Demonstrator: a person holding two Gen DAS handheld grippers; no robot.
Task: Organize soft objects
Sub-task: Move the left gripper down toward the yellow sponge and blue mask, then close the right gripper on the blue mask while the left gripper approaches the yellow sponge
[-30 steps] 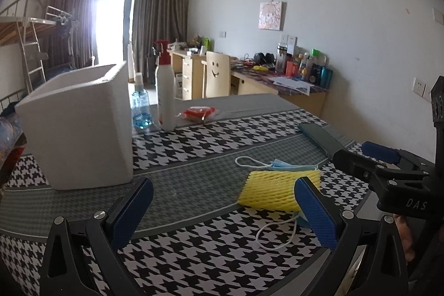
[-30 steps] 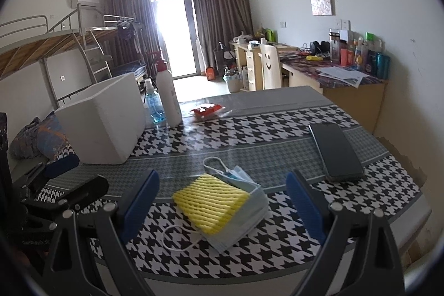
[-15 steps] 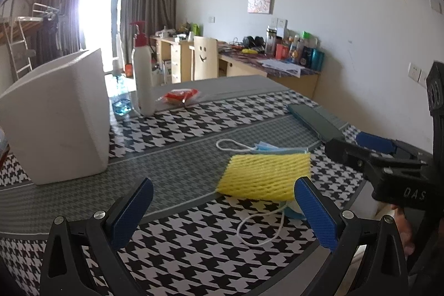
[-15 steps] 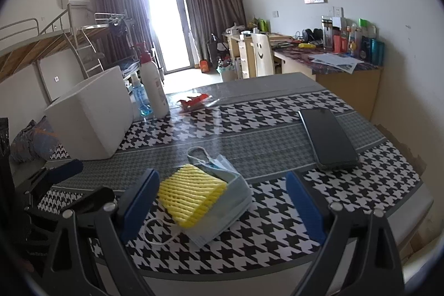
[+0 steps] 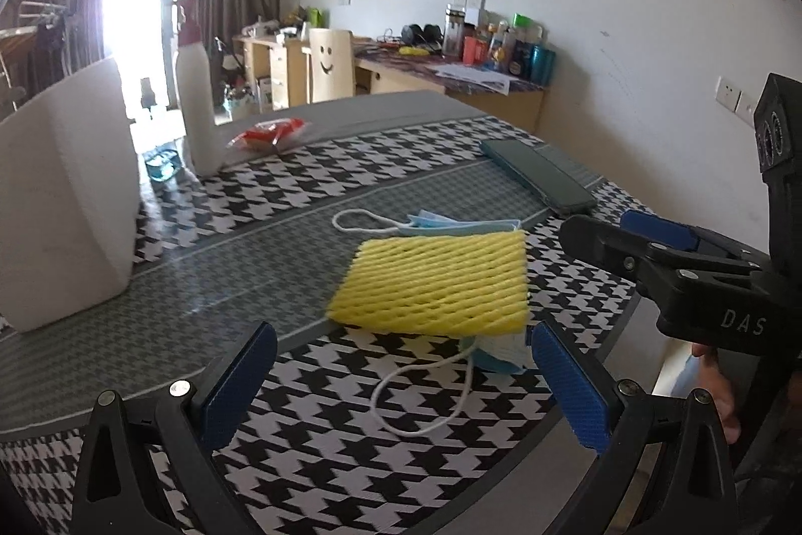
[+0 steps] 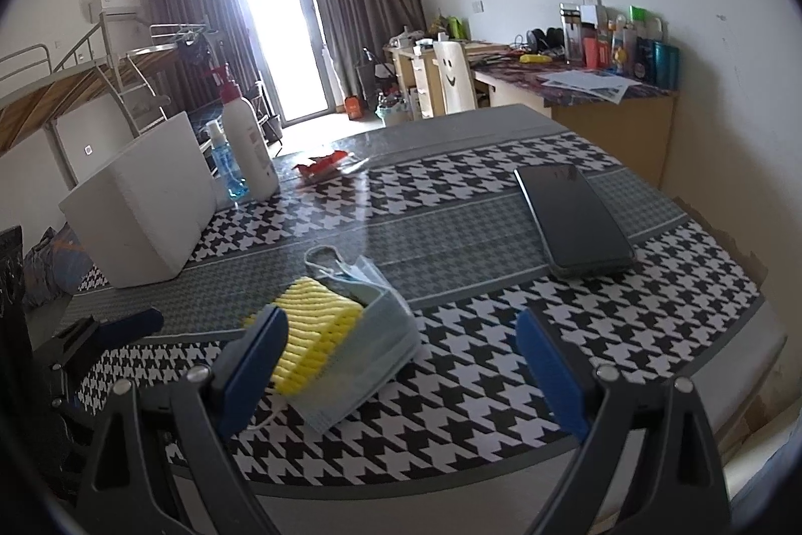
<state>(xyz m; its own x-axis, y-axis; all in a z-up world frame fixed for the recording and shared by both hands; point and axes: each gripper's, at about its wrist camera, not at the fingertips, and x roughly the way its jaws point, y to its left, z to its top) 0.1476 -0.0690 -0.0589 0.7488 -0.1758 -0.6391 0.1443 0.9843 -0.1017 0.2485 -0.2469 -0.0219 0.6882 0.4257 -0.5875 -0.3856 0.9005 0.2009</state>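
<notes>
The white foam box (image 5: 65, 204) runs off the left edge of the left wrist view, and the small blue bottle (image 5: 163, 164) behind it is mostly hidden. The blue face mask (image 5: 461, 224) shows only as edges and ear loops under the yellow foam net (image 5: 433, 284) lying on it, on the houndstooth tablecloth (image 5: 321, 429). The left gripper (image 5: 401, 379) hovers low just short of the net, jaws spread wide, holding and touching nothing. The right gripper (image 6: 401, 364) is likewise wide open and empty, its left finger covering part of the net, angled down toward the mask. A dark phone (image 6: 571, 219) lies well apart on the right.
</notes>
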